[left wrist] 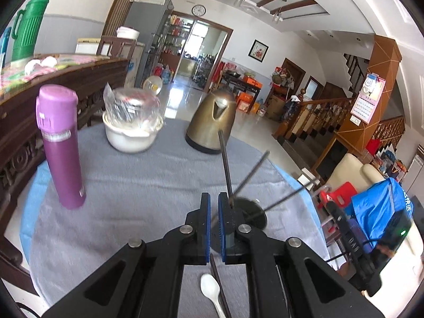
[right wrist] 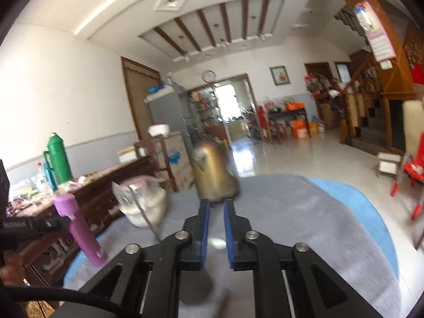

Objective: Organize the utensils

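table (left wrist: 137, 185), grey cloth: purple flask (left wrist: 59, 145), white pot (left wrist: 129, 135), kettle (left wrist: 212, 122), spoon (left wrist: 210, 290).

Walls (right wrist: 53, 84): white above, grey dado below. Ceiling (right wrist: 212, 23): recessed, with brown wooden beams. Floor (left wrist: 185, 98): glossy light tile reflecting daylight from the far doorway (left wrist: 201, 50). A round clock (left wrist: 198, 10) hangs above that doorway; a framed picture (left wrist: 257, 50) hangs to its right. A dark carved wooden sideboard (left wrist: 66, 84) stands along the left wall. A wooden staircase (left wrist: 331, 111) with balusters rises at right. A grey refrigerator (left wrist: 148, 39) stands beside the doorway.
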The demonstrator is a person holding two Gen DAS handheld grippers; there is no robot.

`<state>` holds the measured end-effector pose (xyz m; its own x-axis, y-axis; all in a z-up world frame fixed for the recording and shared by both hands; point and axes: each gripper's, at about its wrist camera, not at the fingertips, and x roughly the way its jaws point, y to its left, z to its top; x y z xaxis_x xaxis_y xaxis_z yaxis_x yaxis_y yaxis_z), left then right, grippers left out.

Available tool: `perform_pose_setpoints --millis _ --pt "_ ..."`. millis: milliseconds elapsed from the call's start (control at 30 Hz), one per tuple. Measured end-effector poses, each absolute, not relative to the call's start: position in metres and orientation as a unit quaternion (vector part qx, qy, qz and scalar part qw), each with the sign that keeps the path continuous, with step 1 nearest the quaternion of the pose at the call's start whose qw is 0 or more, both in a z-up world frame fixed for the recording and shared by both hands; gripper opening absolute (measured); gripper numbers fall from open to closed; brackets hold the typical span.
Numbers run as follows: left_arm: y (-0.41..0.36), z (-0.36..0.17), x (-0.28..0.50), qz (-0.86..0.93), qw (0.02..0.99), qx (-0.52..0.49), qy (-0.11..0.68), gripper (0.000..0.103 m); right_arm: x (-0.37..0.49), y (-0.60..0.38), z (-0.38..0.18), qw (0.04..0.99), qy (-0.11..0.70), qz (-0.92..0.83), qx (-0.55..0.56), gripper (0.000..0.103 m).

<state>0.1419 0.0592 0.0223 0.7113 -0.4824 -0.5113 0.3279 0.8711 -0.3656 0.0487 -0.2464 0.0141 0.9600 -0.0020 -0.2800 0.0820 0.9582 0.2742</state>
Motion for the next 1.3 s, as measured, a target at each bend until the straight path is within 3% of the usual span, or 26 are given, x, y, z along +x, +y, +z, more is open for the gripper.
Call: perform_pose_setpoints --millis 200,333,567,600,700,733,1100,1167,1233,1300 --pt "0.045 0.004 0.136 -0.222 0.907 -0.123 0.336 0.005 0.045 -0.300 -0.051 0.953 0.220 -0.075 0.194 0.016" --pt "0.028 0.001 0.137 -0.221 0.904 -0.098 0.353 0.005 0.050 -0.344 -0.092 0.914 0.262 -0.052 0.306 0.016" --pt "-0.014 0.043 0.157 -0.231 0.916 -0.020 0.328 0.010 0.052 -0.389 -0.127 0.858 0.271 -0.021 0.435 0.018" --pt "-0.021 0.050 0.161 -0.235 0.917 -0.011 0.323 0.017 0.053 -0.391 -0.130 0.853 0.274 -0.017 0.444 0.018" --pt "-0.049 0.069 0.176 -0.249 0.917 0.024 0.311 0.054 0.050 -0.390 -0.133 0.853 0.274 -0.025 0.444 0.018" --pt "-0.060 0.073 0.183 -0.249 0.917 0.040 0.309 0.055 0.050 -0.387 -0.132 0.854 0.276 -0.025 0.440 0.018" --pt "-0.123 0.055 0.241 -0.220 0.884 0.161 0.379 0.053 0.067 -0.356 -0.115 0.884 0.289 -0.022 0.366 0.018" --pt "-0.133 0.048 0.248 -0.216 0.874 0.181 0.396 0.043 0.067 -0.358 -0.117 0.882 0.289 -0.021 0.372 0.018" --pt "-0.137 0.042 0.253 -0.210 0.867 0.194 0.409 0.019 0.067 -0.359 -0.118 0.880 0.291 -0.024 0.375 0.018" --pt "-0.142 0.035 0.261 -0.200 0.858 0.203 0.427 0.008 0.066 -0.359 -0.118 0.881 0.290 -0.024 0.373 0.018"
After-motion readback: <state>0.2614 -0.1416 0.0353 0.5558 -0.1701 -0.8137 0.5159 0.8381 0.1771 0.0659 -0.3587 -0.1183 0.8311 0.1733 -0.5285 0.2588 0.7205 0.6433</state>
